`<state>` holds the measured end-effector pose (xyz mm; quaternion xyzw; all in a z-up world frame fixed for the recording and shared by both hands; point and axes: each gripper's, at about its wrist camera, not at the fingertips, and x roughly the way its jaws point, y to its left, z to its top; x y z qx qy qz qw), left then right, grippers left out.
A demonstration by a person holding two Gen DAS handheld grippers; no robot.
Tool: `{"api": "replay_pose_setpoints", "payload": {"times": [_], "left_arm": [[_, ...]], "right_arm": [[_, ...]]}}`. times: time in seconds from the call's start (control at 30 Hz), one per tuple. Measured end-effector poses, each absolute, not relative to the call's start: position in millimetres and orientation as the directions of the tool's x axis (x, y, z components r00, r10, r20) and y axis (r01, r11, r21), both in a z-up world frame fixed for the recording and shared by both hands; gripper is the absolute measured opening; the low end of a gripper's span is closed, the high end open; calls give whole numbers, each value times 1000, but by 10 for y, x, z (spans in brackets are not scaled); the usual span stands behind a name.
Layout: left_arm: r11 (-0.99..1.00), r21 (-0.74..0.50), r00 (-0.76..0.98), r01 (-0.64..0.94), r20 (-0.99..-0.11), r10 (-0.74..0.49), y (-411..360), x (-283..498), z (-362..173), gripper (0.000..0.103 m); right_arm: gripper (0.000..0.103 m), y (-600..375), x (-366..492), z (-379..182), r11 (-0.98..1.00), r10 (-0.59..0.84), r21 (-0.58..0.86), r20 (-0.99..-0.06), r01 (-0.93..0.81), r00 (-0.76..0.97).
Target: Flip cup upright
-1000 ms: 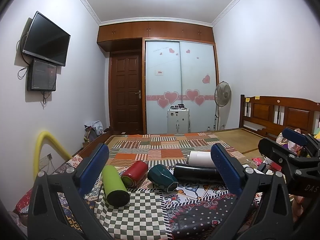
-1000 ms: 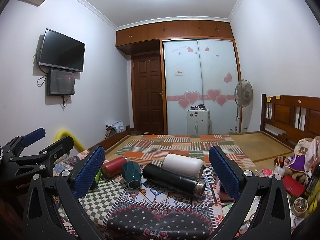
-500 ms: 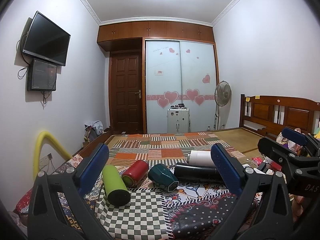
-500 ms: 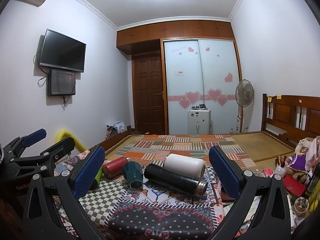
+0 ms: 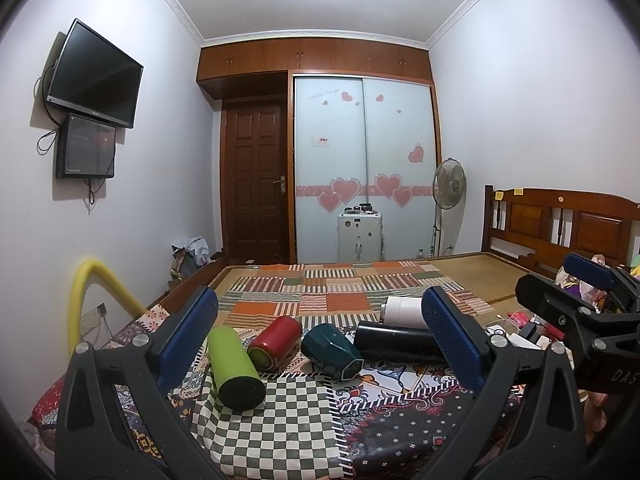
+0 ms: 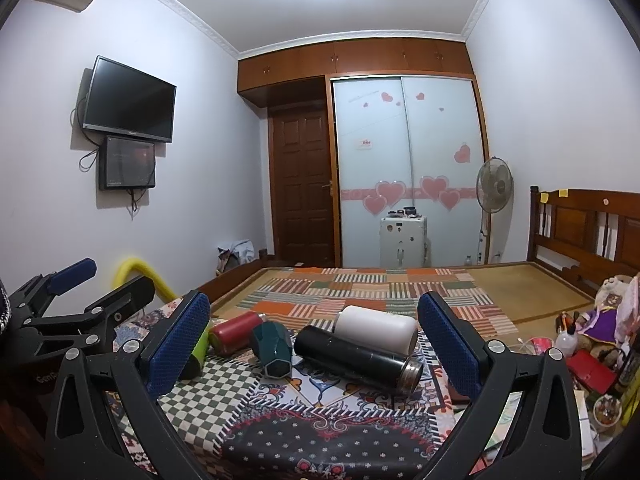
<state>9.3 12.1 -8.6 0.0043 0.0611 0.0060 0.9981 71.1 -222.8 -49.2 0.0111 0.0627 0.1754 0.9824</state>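
Observation:
Several cups lie on their sides in a row on the patterned bedspread (image 5: 280, 424): a lime green cup (image 5: 234, 362), a red cup (image 5: 275, 342), a dark teal faceted cup (image 5: 332, 351), a black flask (image 5: 394, 342) and a white cup (image 5: 402, 312). In the right wrist view the teal cup (image 6: 273, 351), black flask (image 6: 356, 354), white cup (image 6: 376, 328) and red cup (image 6: 234, 332) lie ahead. My left gripper (image 5: 320, 332) is open and empty, short of the cups. My right gripper (image 6: 314, 334) is open and empty, facing the flask.
The bed has a wooden headboard (image 5: 560, 228) at the right. Clutter and toys (image 6: 592, 336) lie along the right edge. A yellow tube (image 5: 86, 296) arches at the left wall. A fan (image 5: 448, 188) and a small white cabinet (image 5: 360, 238) stand beyond the bed.
Both grippers have drifted very slightly; the cups have not moved and both jaws stay open.

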Motion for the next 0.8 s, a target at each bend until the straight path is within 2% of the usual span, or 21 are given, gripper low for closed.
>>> {"api": "replay_pose_setpoints", "payload": {"times": [0.13, 0.33, 0.4, 0.47, 0.67, 0.8], "left_arm": [[1000, 17, 989, -5, -151, 8, 184, 209, -108, 103], [998, 44, 962, 42, -272, -29, 327, 672, -145, 103], [996, 64, 945, 56, -325, -33, 383, 890, -181, 99], [995, 69, 923, 69, -383, -37, 436, 1084, -220, 88], [991, 78, 825, 104, -563, -42, 631, 1814, -428, 72], [990, 66, 751, 126, -658, -52, 753, 2273, -586, 71]], "right_arm": [[103, -2208, 766, -523, 938, 347, 44, -130, -344, 929], [103, -2200, 916, -605, 940, 341, 42, -160, -338, 926], [103, -2201, 982, -635, 940, 340, 45, -173, -337, 924], [103, -2206, 1067, -672, 940, 340, 49, -189, -337, 921], [103, -2199, 1293, -769, 941, 337, 56, -228, -333, 914], [103, -2197, 1425, -816, 940, 340, 55, -251, -337, 906]]}}
